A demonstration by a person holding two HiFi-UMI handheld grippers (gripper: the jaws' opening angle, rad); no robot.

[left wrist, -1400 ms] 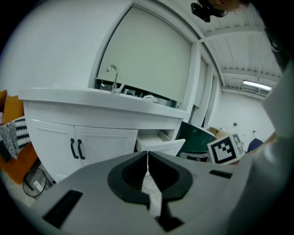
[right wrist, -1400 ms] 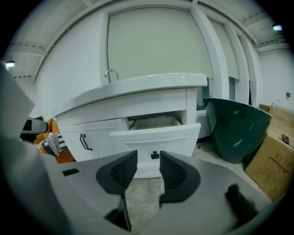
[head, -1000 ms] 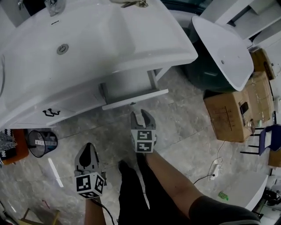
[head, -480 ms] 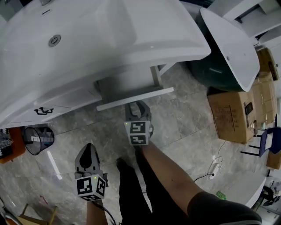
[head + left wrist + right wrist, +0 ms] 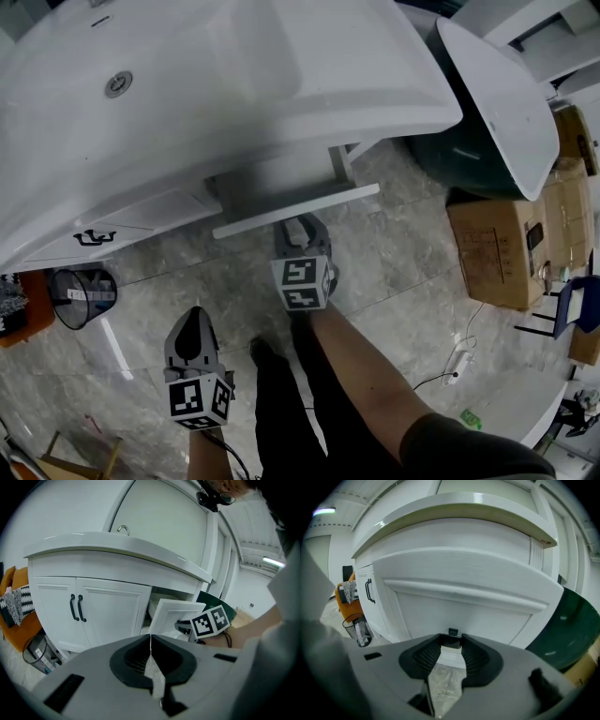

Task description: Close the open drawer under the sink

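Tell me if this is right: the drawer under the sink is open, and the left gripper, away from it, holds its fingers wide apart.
Not quite. On the left gripper, the fingers are together, not wide apart: the left gripper view shows them meeting, nothing between. The rest stands: the drawer under the sink is open, that gripper away from it.

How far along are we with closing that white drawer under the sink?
Nothing done yet: the white panelled drawer front juts out from under the white sink basin. In hand: the right tool is close to it, jaws apart though just closing a little, a small dark handle at their tips, ungripped. The left tool is shut, empty, held back. Left: push the drawer in.
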